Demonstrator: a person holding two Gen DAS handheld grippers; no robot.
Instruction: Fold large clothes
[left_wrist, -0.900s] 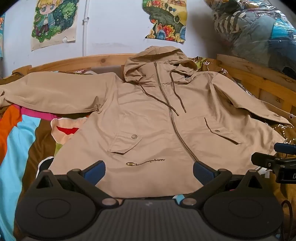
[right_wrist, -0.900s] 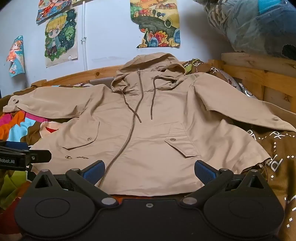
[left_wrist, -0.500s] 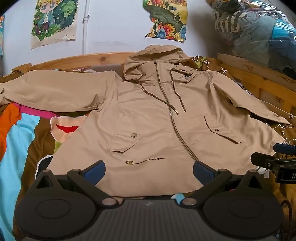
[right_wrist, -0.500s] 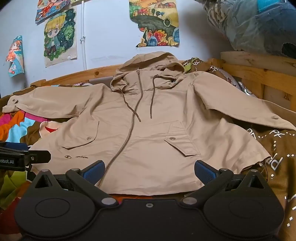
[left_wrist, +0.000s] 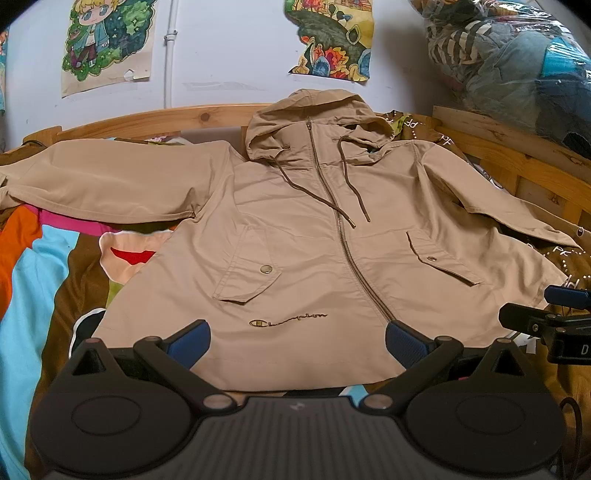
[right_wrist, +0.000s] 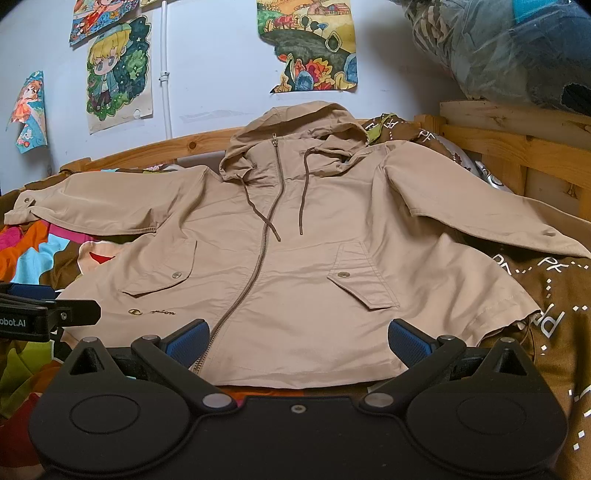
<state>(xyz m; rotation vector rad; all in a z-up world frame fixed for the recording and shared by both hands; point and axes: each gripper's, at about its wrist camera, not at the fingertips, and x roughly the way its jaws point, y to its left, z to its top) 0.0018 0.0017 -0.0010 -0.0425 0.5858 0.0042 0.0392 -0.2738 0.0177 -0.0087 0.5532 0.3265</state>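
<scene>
Item: tan hooded zip-front cotton jacket, face up on the bed's patterned multicoloured bedspread, sleeves spread wide, hem nearest both tools.

Left gripper and right gripper: jaws spread, holding nothing, poised over the hem.

Risks, as judged: loose brown drawcords may snag; thin cloth may slip or bunch if pinched shallow.

Containers: clear plastic bag, upper right, stuffed with clothing.
</scene>
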